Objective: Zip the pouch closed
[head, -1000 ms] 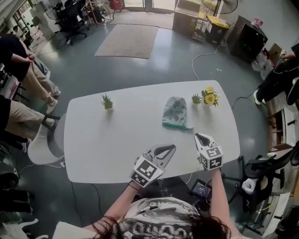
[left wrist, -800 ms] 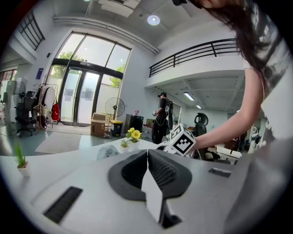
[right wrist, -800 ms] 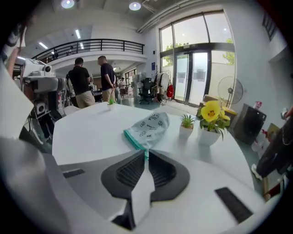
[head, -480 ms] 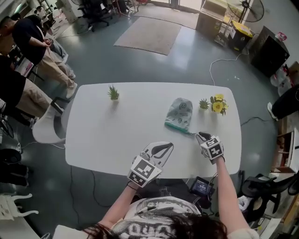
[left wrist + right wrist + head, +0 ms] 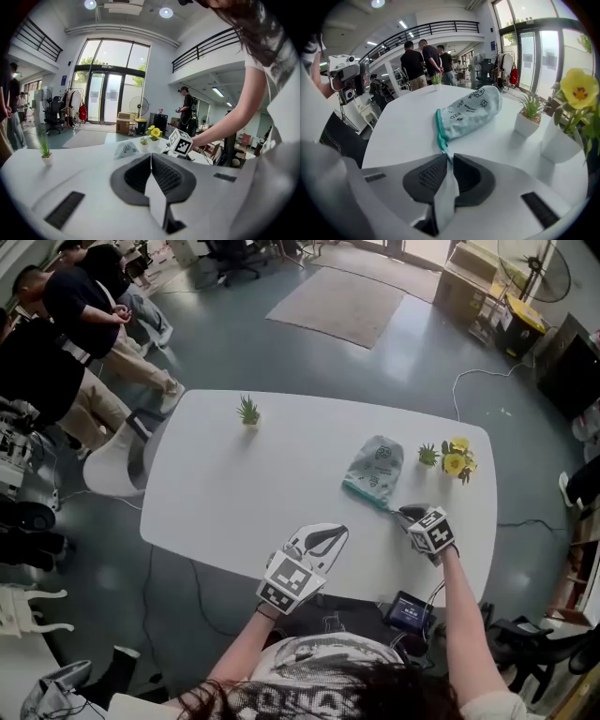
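A pale printed pouch [image 5: 377,463] lies on the white table [image 5: 234,484], its teal zipper edge [image 5: 364,493] facing me. The right gripper view shows the pouch [image 5: 471,112] close ahead, the zipper's teal end [image 5: 440,140] running down into the narrow gap between the jaws. My right gripper [image 5: 405,512] [image 5: 448,158] is tilted down at that end, its jaws almost together on it. My left gripper [image 5: 330,534] [image 5: 151,159] hovers near the table's front edge, left of the pouch [image 5: 125,150], shut and empty.
Two small pots, a green plant [image 5: 427,455] and a yellow flower [image 5: 457,457], stand just right of the pouch. Another little plant [image 5: 248,412] sits far left. People [image 5: 66,334] and a white chair [image 5: 103,460] are beyond the table's left end.
My right gripper has moved forward and down to the pouch's zipper end. The left gripper has stayed near the front edge. The head view has shifted.
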Available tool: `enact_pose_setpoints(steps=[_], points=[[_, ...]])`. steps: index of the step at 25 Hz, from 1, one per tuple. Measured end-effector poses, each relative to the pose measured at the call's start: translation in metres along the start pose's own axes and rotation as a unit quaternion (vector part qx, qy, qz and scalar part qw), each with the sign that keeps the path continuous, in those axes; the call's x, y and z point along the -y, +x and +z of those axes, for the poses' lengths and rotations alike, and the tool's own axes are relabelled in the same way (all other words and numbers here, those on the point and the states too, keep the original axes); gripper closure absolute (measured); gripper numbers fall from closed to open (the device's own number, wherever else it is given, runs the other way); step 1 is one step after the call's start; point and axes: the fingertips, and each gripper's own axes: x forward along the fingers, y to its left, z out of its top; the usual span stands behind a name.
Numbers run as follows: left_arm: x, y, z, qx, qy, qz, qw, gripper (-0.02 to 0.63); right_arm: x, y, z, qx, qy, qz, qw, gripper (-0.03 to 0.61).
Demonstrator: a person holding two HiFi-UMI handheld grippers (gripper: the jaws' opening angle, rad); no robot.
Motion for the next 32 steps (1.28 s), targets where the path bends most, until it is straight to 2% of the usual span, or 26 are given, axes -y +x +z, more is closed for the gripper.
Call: enact_pose_setpoints(steps=[5, 11, 17, 24, 26, 28, 32], points=[[0.005, 0.002, -0.005, -0.008, -0.01, 0.015, 0.9998, 0.6, -0.021, -0.01, 0.007, 0.039, 0.034, 0.051, 0.997, 0.56], [0.007, 0.007, -0.017, -0.018, -0.02, 0.011, 0.9996, 0.6, -0.057, -0.023, 0.032, 0.101, 0.093, 0.093, 0.986, 0.571], [0.002, 0.02, -0.043, -0.051, -0.017, -0.007, 0.9985, 0.598, -0.089, -0.029, 0.056, 0.132, 0.086, 0.095, 0.983, 0.572], [-0.013, 0.028, -0.077, -0.095, -0.013, -0.031, 0.9949, 0.595, -0.125, -0.032, 0.067, 0.142, 0.092, 0.091, 0.981, 0.572], [-0.016, 0.033, -0.085, -0.107, -0.01, -0.044, 0.9932, 0.577, -0.131, -0.032, 0.067, 0.143, 0.099, 0.087, 0.981, 0.572], [-0.017, 0.037, -0.094, -0.121, -0.007, -0.059, 0.9909, 0.529, -0.136, -0.032, 0.067, 0.146, 0.106, 0.084, 0.98, 0.572], [-0.017, 0.045, -0.108, -0.142, -0.002, -0.085, 0.9862, 0.509, -0.142, -0.031, 0.067, 0.148, 0.115, 0.077, 0.979, 0.572]])
